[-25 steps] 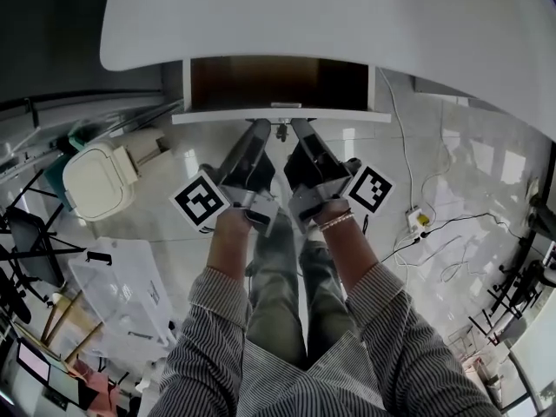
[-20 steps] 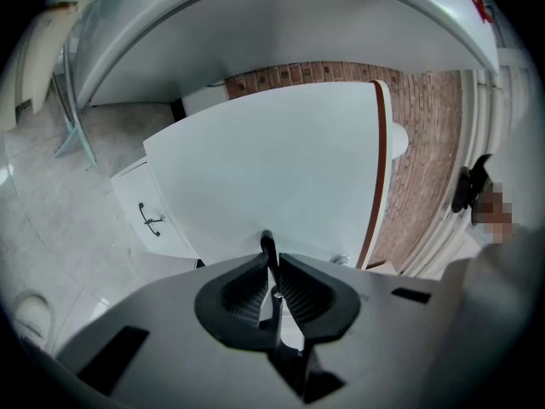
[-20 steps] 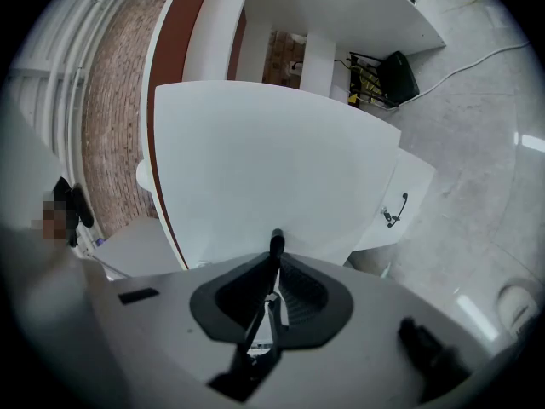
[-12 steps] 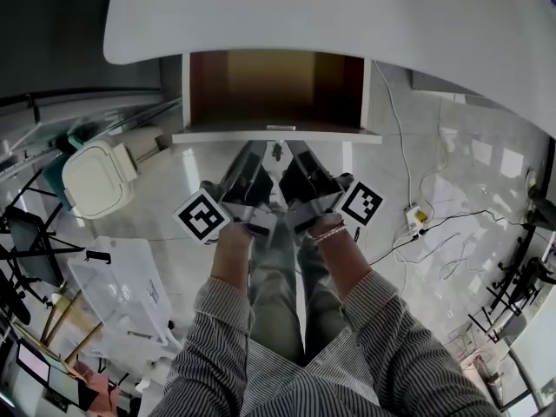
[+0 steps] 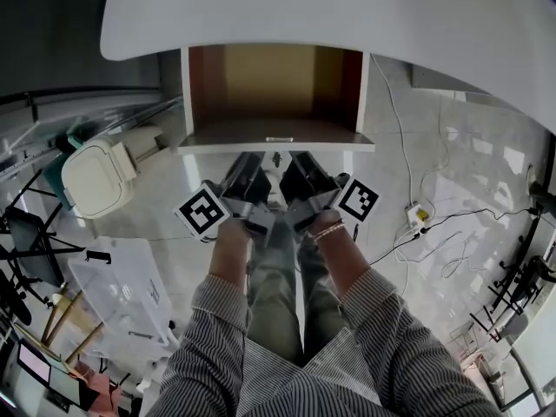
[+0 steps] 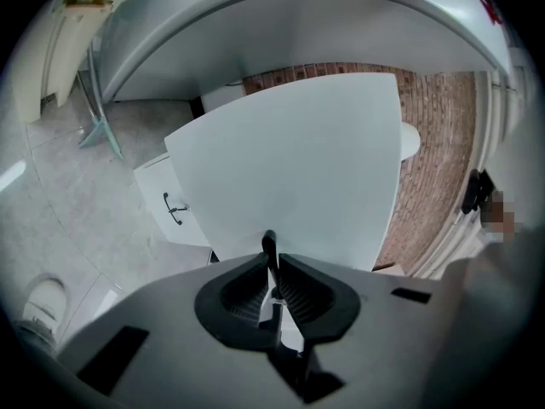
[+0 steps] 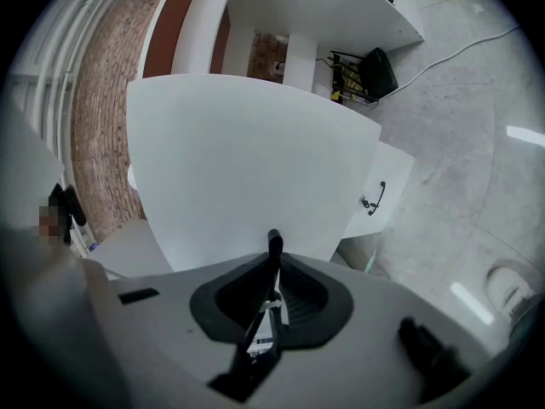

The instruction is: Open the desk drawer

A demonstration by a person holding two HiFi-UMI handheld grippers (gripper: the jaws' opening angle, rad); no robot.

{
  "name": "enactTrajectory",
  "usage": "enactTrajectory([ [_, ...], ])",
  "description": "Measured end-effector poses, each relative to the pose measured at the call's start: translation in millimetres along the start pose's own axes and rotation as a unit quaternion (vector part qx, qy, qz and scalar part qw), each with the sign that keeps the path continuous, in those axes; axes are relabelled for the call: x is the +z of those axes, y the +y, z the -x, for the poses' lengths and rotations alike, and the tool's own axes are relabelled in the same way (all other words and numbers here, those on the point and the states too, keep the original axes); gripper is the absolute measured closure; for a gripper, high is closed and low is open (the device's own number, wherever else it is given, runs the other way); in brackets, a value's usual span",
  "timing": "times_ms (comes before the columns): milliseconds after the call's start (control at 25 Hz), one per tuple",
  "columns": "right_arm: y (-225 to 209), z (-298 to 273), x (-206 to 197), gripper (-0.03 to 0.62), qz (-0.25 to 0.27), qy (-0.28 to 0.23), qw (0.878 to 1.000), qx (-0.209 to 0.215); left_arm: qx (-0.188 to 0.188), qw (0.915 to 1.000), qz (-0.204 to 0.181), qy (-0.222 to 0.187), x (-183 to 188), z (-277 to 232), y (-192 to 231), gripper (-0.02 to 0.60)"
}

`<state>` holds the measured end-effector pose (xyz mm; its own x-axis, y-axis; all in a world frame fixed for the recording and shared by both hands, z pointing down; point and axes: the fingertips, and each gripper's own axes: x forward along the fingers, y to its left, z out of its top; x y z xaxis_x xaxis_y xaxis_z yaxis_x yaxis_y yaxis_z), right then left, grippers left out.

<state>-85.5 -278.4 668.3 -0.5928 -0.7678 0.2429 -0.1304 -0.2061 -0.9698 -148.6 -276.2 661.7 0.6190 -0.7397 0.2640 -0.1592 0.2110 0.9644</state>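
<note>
The drawer, a box with a smooth brown inside and a flat white front, stood pulled out from the near side of the rounded white desk. The left gripper and right gripper each pinched ribbed black jaws narrowly on its slim dark handle.

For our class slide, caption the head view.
Left gripper and right gripper shut on the handle of the open drawer beneath a desktop.

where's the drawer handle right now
Head view, centre: the drawer handle sits on the front of the pulled-out drawer, below the white desk top, clamped between the left claw and the right claw.
</note>
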Motion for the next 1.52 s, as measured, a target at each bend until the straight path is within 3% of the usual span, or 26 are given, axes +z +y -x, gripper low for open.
enactTrajectory([
  [600,-23,-1,-4,0.553,0.022,0.022,0.999,-0.008,0.018,0.9995,0.016,0.023,-5,-4,22,0.535],
  [1040,-46,0,-4,0.554,0.014,-0.01,0.999,-0.038,0.024,0.9991,0.025,0.025,-7,-11,41,0.537],
  [1280,-55,-2,-3,0.556,0.006,-0.028,0.999,-0.041,0.033,0.9988,0.025,0.027,-7,-12,52,0.54],
  [1520,-58,-2,-4,0.557,0.002,-0.032,0.999,-0.032,0.024,0.9984,0.049,0.017,-7,-13,53,0.541],
])
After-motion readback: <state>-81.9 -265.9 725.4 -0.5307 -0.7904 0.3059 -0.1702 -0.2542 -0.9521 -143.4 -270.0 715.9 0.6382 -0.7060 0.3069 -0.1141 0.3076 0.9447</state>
